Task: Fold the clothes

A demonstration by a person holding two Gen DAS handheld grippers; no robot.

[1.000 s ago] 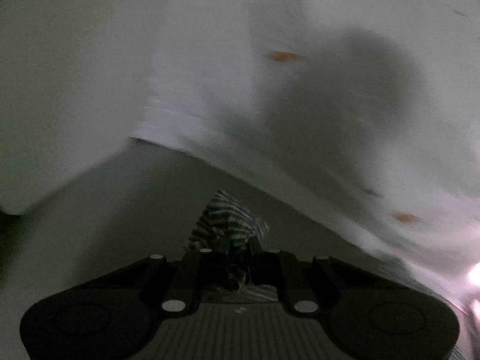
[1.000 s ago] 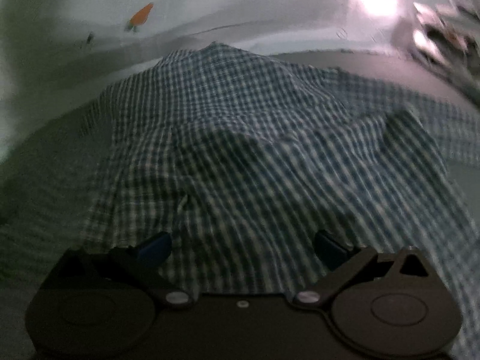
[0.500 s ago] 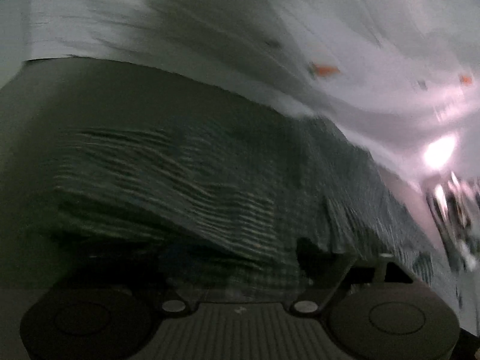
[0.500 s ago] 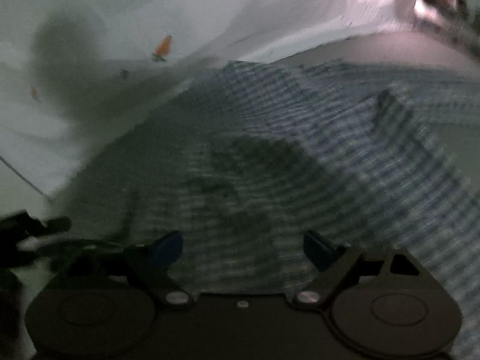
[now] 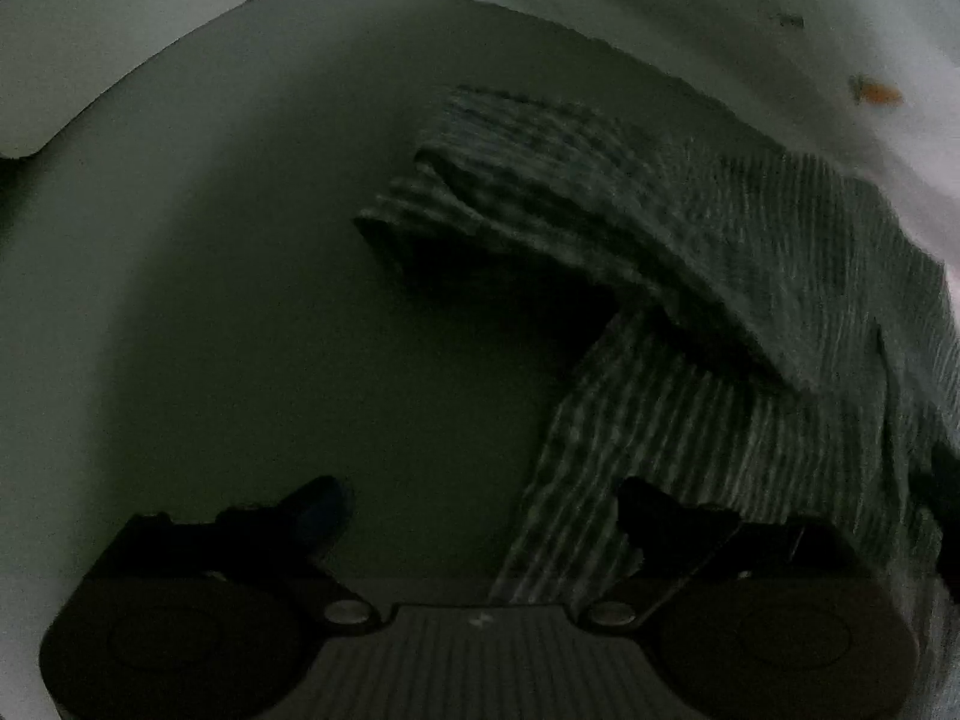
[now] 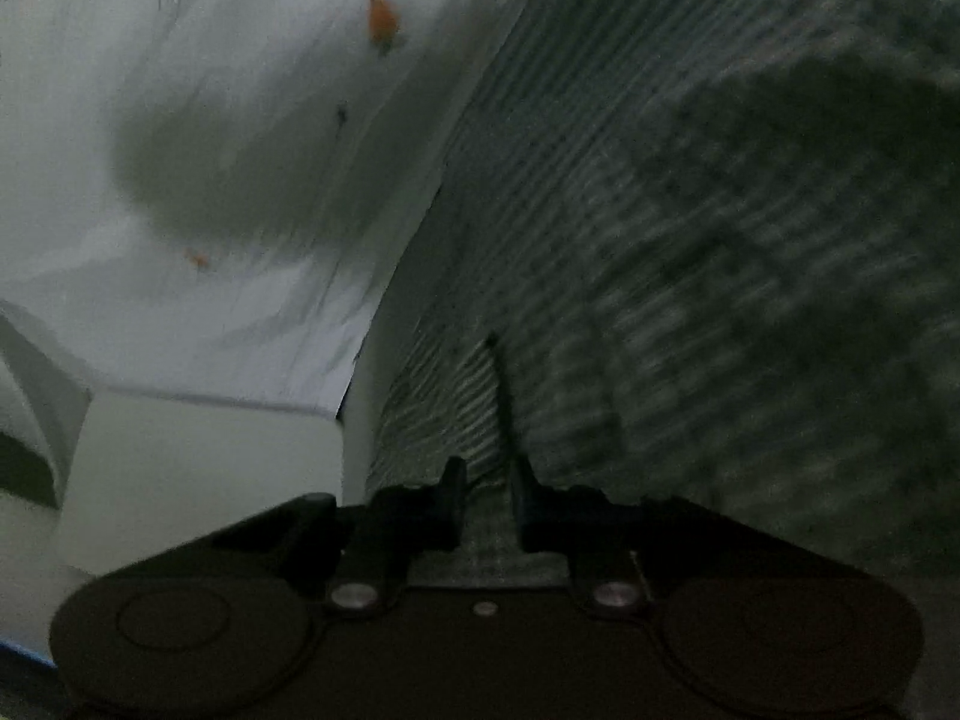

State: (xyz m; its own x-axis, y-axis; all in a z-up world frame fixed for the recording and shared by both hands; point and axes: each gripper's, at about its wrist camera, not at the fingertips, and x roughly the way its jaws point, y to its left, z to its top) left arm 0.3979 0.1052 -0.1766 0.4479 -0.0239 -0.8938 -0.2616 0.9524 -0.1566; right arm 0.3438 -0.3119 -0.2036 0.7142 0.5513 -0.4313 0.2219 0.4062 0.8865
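Checked cloth, a blue-and-white garment (image 5: 750, 276), is the largest thing in both views and the piece being folded: in the left wrist view it lies heaped on the right of the frame, one layer turned back over another so that a doubled edge juts toward the left, while a narrower strip runs down to the near edge beside the right-hand finger. That lie suggests a fold just laid and let go, for the left gripper (image 5: 480, 510) stands with its jaws spread wide and opening, no cloth pressed between them, only the strip brushing past the inner side of one finger. The right gripper (image 6: 486, 486) is the working one, I judge: its jaws are narrow and closing on a pinched ridge of the same garment (image 6: 720, 240), which rises between the two fingers and fills the right and far part of that view; whether the pads fully bite yet is hard to tell in the dim blur, though cloth plainly sits between them. Under the garment is a smooth grey-green tabletop (image 5: 252, 300), bare on the left. Beyond it, far and to the left, hangs or lies a white sheet (image 6: 240, 120) sprinkled with small orange motifs (image 6: 383, 21). Lighting is poor throughout.
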